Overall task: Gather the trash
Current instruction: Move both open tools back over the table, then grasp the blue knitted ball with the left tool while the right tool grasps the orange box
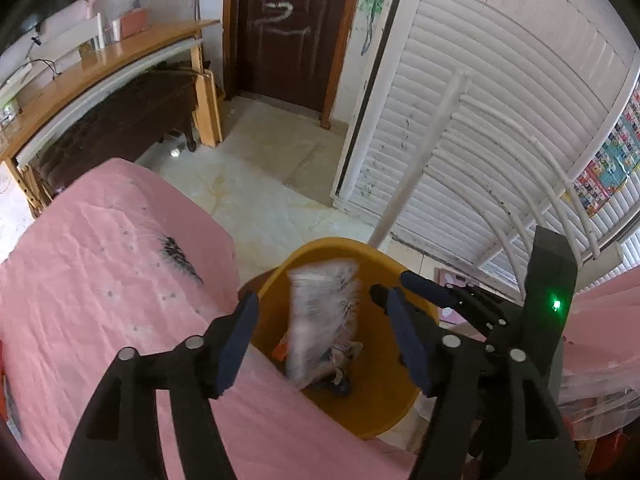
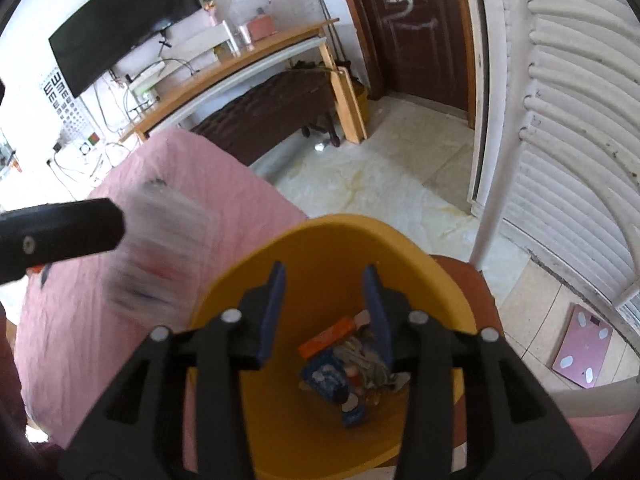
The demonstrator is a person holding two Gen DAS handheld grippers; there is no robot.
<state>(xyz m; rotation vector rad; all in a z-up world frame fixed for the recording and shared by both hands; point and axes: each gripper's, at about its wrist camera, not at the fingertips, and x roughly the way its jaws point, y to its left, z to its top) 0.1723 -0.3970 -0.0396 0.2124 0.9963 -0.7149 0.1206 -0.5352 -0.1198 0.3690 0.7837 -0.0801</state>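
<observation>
A yellow bin point(image 1: 372, 400) is seen from above, standing just beside a bed covered with a pink sheet point(image 1: 100, 280). The left gripper point(image 1: 324, 344) is held over the bin with its blue-padded fingers spread wide, and nothing is clamped between them. A crumpled, motion-blurred wrapper point(image 1: 320, 316) is shown in mid-air between those fingers, above the bin's opening. From the right wrist view, the right gripper point(image 2: 324, 316) is also held over the bin, its fingers parted and nothing gripped. Trash point(image 2: 344, 364) is piled at the bottom of the bin, including an orange piece and blue packaging. The same blurred wrapper is seen at the left gripper's tip, beside the bin's rim. A white louvred door point(image 1: 480, 100) and a tiled floor point(image 1: 260, 184) are visible beyond.
</observation>
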